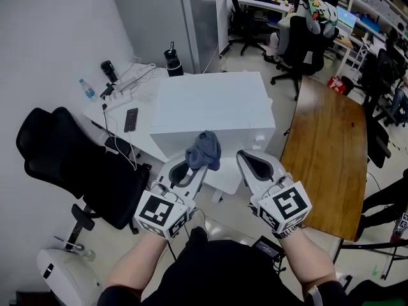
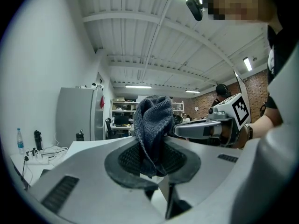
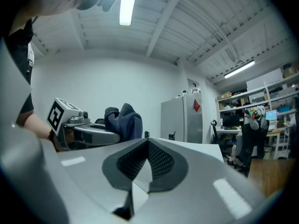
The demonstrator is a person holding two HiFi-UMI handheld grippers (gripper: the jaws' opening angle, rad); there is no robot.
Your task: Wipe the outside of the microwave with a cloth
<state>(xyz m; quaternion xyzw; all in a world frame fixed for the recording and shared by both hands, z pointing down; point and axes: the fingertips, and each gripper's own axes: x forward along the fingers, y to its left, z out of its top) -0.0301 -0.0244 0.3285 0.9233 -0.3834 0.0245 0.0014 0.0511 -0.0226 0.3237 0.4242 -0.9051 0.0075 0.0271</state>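
Note:
The white microwave stands on a white table just ahead of both grippers. My left gripper is shut on a bunched blue-grey cloth, which sticks up from its pads near the microwave's front edge. In the left gripper view the cloth hangs folded between the dark pads, and the right gripper shows beside it. My right gripper is level, to the right of the cloth, shut with nothing in it. From the right gripper view the cloth sits atop the left gripper.
A black office chair stands left of the table. A phone, a power strip with cables, a water bottle and a black flask lie behind and beside the microwave. A wooden table runs along the right; a grey cabinet stands behind.

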